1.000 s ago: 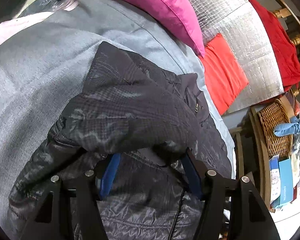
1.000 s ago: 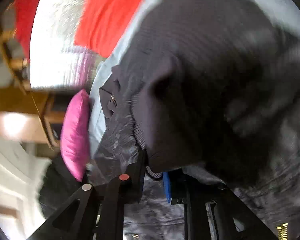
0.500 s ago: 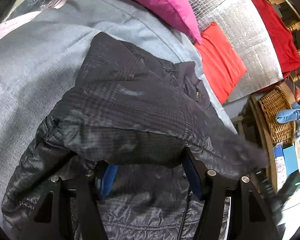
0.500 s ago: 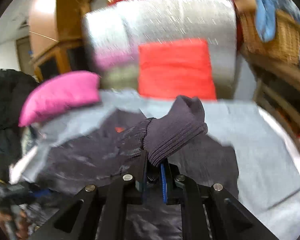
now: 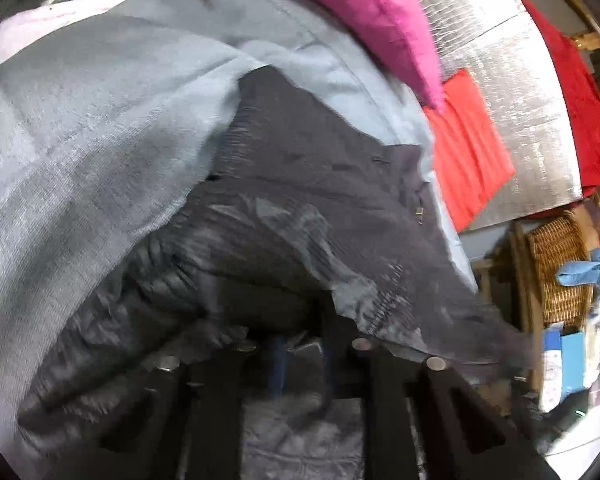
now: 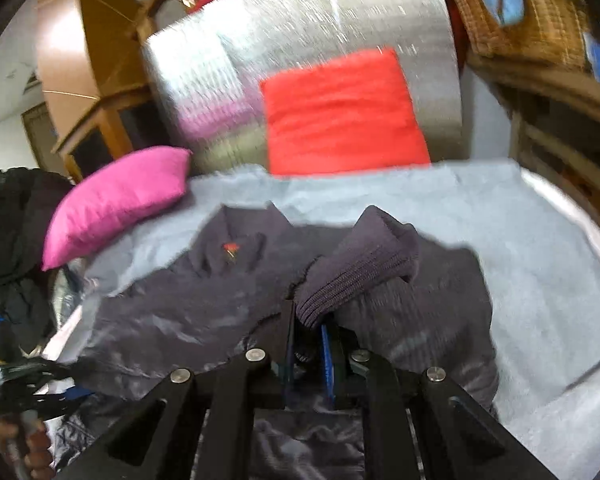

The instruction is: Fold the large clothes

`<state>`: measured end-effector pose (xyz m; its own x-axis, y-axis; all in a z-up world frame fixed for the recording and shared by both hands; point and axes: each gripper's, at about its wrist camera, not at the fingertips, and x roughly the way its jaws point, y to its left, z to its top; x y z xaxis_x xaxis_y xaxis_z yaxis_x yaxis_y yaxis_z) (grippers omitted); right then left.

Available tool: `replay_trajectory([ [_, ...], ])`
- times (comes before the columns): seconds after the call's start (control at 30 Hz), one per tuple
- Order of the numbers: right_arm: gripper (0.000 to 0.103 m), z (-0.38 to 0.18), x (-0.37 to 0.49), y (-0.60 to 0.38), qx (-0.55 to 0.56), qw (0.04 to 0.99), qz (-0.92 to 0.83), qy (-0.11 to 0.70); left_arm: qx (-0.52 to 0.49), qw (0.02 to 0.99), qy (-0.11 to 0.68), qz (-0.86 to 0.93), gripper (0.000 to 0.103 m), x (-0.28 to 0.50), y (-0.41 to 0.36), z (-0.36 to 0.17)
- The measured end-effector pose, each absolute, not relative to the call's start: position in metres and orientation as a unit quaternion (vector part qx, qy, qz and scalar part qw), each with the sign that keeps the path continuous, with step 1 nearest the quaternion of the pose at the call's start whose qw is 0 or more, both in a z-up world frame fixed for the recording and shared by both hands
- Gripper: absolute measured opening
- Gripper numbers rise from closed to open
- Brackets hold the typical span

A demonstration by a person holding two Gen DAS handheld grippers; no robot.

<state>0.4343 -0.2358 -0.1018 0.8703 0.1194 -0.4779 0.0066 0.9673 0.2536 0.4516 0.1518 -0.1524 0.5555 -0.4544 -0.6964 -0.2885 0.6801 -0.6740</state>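
Jacket point(image 6: 172, 312): dark, shiny, spread on the grey sheet point(image 6: 540, 248), collar toward the cushions, a small red mark near the collar.
Cuff point(image 6: 360, 268): ribbed knit sleeve end, lifted clear of the jacket body and folded over above the right jaws.
Right hand-held gripper point(image 6: 306, 344): clenched on the cuff, blue pads pinching the knit, jaws nearly together.
Left hand-held gripper point(image 5: 300, 360): jaws have just been closing and now stand nearly together, with jacket fabric bunched between them; the left wrist view is blurred here, but the cloth drapes over the fingers on both sides.
Jacket from the left point(image 5: 300, 184): a fold of it heaped up over the gripper, the grey sheet point(image 5: 80, 120) beside it on the left.
Pink cushion point(image 6: 116, 200): on the sheet's far left edge, just beyond the collar.
Red cushion point(image 6: 340, 116): upright against the silver padded panel point(image 6: 292, 28), behind the sheet.
Basket point(image 5: 560, 268): wicker, off to the right, with a blue cloth point(image 5: 584, 272) on it.
Person's hand point(image 6: 24, 448): low left in the right wrist view, gripping a handle.
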Motion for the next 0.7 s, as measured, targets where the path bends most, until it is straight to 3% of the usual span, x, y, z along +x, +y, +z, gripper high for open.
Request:
replay_trajectory([
  [0.17, 0.012, -0.105, 0.433, -0.234, 0.09, 0.966, 0.008, 0.243, -0.381, 0.789, 0.479, -0.057, 0.011, 0.454, 0.143, -0.163],
  [0.37, 0.012, -0.176, 0.451, -0.261, 0.148, 0.93, -0.021, 0.335, -0.348, 0.796, 0.49, -0.066, 0.025, 0.448, 0.142, -0.16],
  [0.6, 0.012, -0.146, 0.443, -0.256, 0.151, 0.945, -0.004, 0.29, -0.331, 0.809, 0.484, -0.049, 0.027, 0.455, 0.151, -0.159],
  [0.7, 0.012, -0.157, 0.455, -0.253, 0.121, 0.94, -0.017, 0.32, -0.343, 0.801, 0.488, -0.05, 0.027, 0.457, 0.151, -0.166],
])
